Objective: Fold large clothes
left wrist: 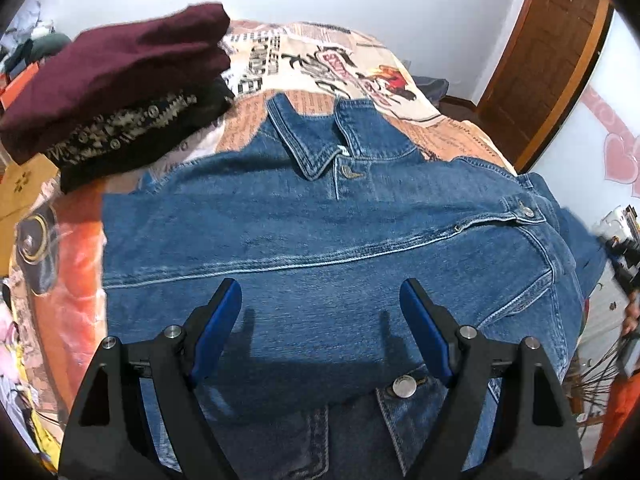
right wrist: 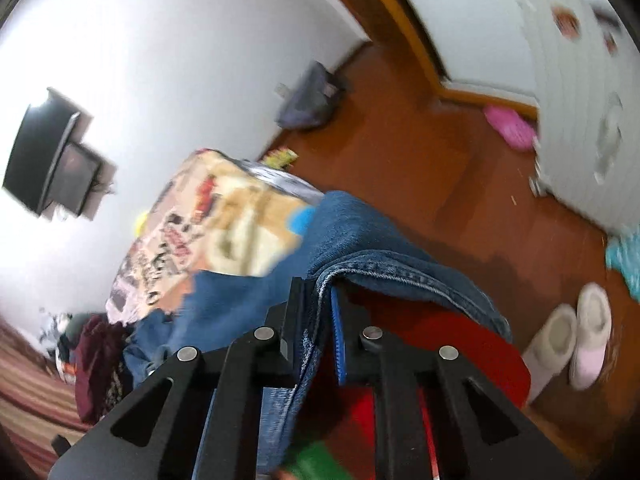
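In the left wrist view, a blue denim jacket (left wrist: pixel 320 240) lies on the bed (left wrist: pixel 400 92), collar (left wrist: pixel 320 152) toward the far end, one sleeve folded across the chest so its long axis runs side to side. The left gripper (left wrist: pixel 320 300) hovers over the jacket's lower middle, fingers spread wide, holding nothing. A stack of folded clothes (left wrist: pixel 116 92), maroon on top, sits at the far left of the bed. In the right wrist view, blurred and tilted, the right gripper (right wrist: pixel 316 316) is clamped on a seamed edge of the denim at the jacket's right side, beyond the bed's edge, above the wooden floor (right wrist: pixel 420 160). The right gripper has the fabric, so the next fold probably carries that side leftward across the body.
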Available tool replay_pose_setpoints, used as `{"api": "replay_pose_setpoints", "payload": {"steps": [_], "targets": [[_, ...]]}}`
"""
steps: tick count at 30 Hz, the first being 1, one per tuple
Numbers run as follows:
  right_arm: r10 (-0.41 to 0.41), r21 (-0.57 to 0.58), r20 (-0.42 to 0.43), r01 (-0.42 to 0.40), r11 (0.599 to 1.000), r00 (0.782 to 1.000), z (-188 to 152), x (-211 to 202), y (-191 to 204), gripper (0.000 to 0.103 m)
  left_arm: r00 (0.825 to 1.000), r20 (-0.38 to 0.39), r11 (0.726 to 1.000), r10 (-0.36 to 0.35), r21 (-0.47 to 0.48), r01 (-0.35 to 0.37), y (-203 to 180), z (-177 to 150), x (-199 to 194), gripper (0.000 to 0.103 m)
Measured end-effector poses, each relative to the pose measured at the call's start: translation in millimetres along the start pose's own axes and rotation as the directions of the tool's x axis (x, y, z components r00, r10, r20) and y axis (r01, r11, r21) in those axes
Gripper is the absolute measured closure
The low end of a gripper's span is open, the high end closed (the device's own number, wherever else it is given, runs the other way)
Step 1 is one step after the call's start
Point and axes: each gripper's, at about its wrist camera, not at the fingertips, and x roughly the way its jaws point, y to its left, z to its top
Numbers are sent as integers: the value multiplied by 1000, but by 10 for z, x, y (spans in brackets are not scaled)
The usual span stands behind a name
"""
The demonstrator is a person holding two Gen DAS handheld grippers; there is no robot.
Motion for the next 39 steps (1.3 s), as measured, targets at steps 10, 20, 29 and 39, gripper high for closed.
{"api": "replay_pose_setpoints", "payload": {"steps": [10, 20, 29, 39], "targets": [[257, -285, -51, -260, 922, 965, -220, -322, 1285, 97, 997, 79, 999, -26, 45, 23, 38, -78, -363, 22], [127, -394, -291, -240, 887, 948, -981, 150, 1457, 96, 996, 90, 999, 5, 54, -10, 187, -250, -488, 22], [-4, -492, -289, -146, 858, 957, -1081, 35, 1397, 90, 996, 82, 998, 26, 48, -30, 174, -320, -498, 22], [65, -394, -121, -108, 913, 991, -627, -351, 1188, 24, 994, 109, 993, 22, 112, -35, -107, -208, -515, 21]]}}
